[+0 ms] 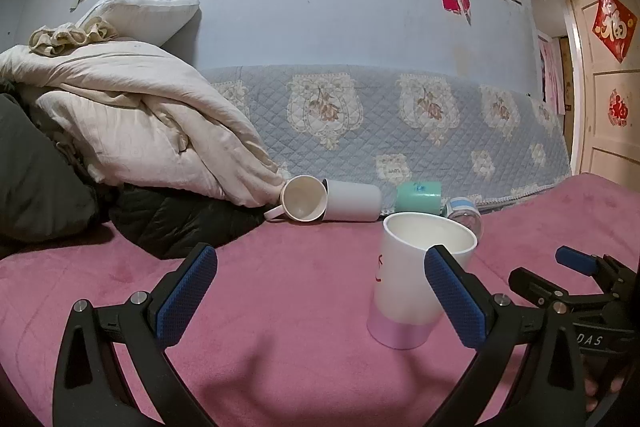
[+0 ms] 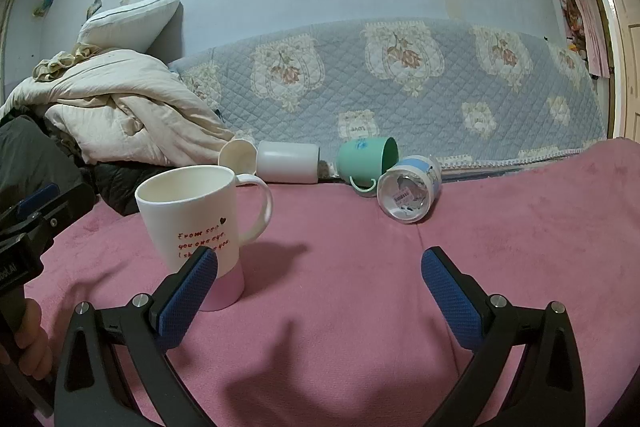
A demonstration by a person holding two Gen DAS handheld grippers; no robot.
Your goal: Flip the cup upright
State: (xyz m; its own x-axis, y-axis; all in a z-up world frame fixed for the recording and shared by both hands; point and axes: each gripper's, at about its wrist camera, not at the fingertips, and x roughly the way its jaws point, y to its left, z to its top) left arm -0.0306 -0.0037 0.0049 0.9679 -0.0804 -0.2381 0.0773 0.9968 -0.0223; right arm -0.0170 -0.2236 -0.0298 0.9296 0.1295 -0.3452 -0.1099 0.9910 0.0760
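A white mug with a pink base and red writing (image 2: 196, 223) stands upright on the pink blanket (image 2: 340, 327); it also shows in the left wrist view (image 1: 412, 279). My left gripper (image 1: 320, 295) is open and empty, its right pad beside the mug. My right gripper (image 2: 320, 291) is open and empty, the mug just beyond its left finger. Behind lie a white mug on its side (image 1: 304, 203), a white tumbler on its side (image 1: 352, 203), a green cup on its side (image 2: 366, 159) and a blue-banded glass cup on its side (image 2: 408, 193).
A heap of cream bedding (image 1: 132, 119) and a dark jacket (image 1: 176, 223) lie at the left. A quilted blue cover (image 2: 400, 79) runs along the wall behind the cups. A door (image 1: 608, 67) stands at the right.
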